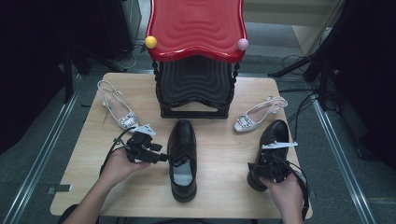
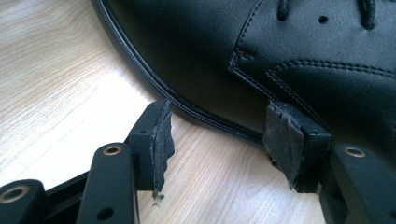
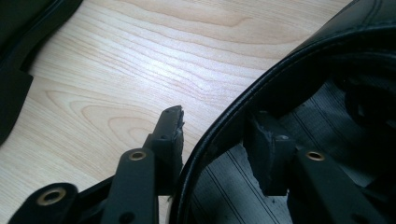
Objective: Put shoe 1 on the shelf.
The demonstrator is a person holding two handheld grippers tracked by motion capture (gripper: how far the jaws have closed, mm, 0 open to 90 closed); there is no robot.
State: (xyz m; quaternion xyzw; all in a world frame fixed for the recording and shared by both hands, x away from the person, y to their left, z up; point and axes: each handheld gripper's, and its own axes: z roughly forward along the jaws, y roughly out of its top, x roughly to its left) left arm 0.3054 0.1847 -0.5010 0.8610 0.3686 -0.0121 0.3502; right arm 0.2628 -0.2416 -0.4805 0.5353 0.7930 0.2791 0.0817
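Observation:
Two black lace-up shoes stand on the wooden table. One black shoe is at the centre, toe pointing away. My left gripper lies at its left side; in the left gripper view this gripper stands open with the shoe's sole edge just ahead of the pads. The other black shoe is at the right. My right gripper is at its heel. In the right gripper view this gripper straddles the heel collar, one jaw outside and one inside, pads not clearly pressing.
Stacked stools, a red one on a black one, stand at the table's back centre. A silver slingback shoe lies at the back left and another at the back right. Cables run over the floor at the right.

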